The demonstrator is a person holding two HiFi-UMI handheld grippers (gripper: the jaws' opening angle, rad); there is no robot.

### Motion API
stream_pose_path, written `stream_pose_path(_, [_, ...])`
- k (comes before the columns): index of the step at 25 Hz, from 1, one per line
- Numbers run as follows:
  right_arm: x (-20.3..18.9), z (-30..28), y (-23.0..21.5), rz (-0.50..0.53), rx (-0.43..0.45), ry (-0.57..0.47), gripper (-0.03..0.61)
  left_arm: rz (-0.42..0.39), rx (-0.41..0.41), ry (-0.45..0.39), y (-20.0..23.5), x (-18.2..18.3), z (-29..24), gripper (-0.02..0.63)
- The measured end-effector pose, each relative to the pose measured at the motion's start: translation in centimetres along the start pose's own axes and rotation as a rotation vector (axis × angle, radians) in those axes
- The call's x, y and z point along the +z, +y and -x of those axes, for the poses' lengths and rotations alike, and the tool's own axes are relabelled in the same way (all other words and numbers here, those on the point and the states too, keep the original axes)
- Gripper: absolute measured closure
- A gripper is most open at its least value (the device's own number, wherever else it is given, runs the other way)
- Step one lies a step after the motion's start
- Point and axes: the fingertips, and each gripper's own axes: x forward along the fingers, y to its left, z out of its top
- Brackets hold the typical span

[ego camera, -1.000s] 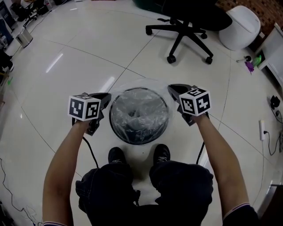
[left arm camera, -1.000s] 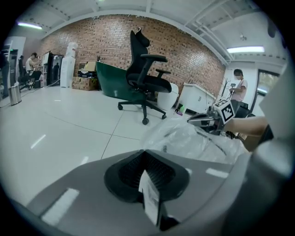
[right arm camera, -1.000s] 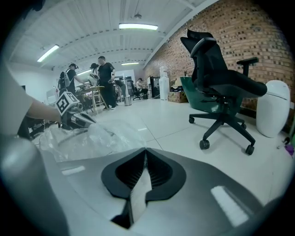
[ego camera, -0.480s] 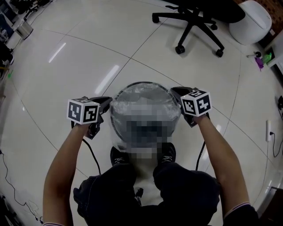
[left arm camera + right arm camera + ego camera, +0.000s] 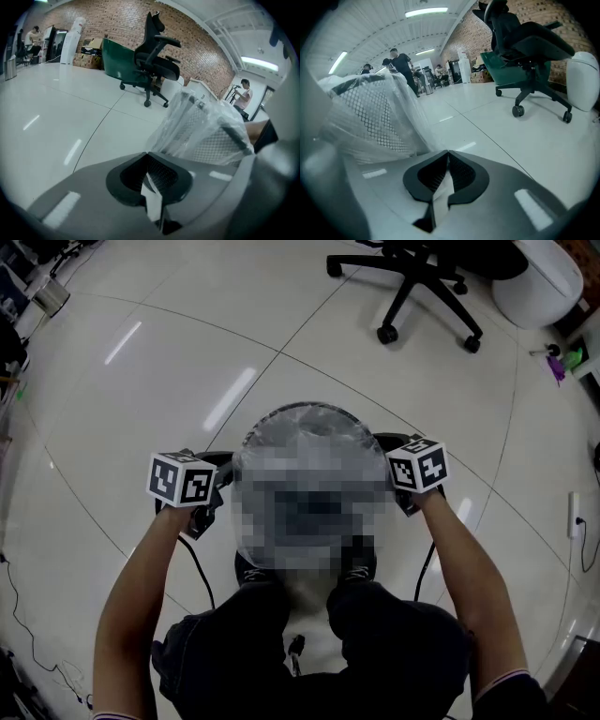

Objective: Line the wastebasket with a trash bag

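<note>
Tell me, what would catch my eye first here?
A mesh wastebasket draped in a clear trash bag stands on the glossy floor in the middle of the head view. The left gripper and the right gripper flank it, each shut on a strip of the bag's film. A black office chair stands farther off.

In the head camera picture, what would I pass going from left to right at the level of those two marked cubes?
Left hand-held gripper → wastebasket draped in the trash bag → right hand-held gripper.
</note>
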Motion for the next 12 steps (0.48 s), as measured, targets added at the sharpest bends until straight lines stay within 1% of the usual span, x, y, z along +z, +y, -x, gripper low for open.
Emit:
stream_pose_path(3, [-0.6, 0.0, 0.4, -0.003, 0.006, 0.011, 0.575, 0.002, -0.009, 0.005, -0.3, -0.5, 0.1, 0.598])
stream_pose_path(5, [-0.7, 0.2, 0.5, -0.002, 0.004, 0.010, 0.575, -0.008, -0.005, 0.003, -0.5, -0.6, 0.4, 0.578])
stream_pose_path(6, [-0.7, 0.4, 0.6, -0.002, 0.003, 0.008, 0.564, -0.015, 0.000, 0.000, -0.5, -0.7, 0.7, 0.558])
stream_pose_path(9, [-0.5, 1.6, 0.5, -0.006, -0.004, -0.002, 0.476, -0.031, 0.021, -0.011, -0.5, -0.8, 1.7, 0.509])
stream_pose_path(10, [-0.4, 2.1, 0.4, -0.008, -0.012, -0.010, 0.460, -0.036, 0.028, -0.014, -0.4, -0.8, 2.2, 0.504])
stream_pose_path(12, [0.2, 3.5, 0.0, -0.019, -0.027, -0.038, 0.450, -0.044, 0.043, -0.018, -0.4, -0.9, 3.1, 0.497])
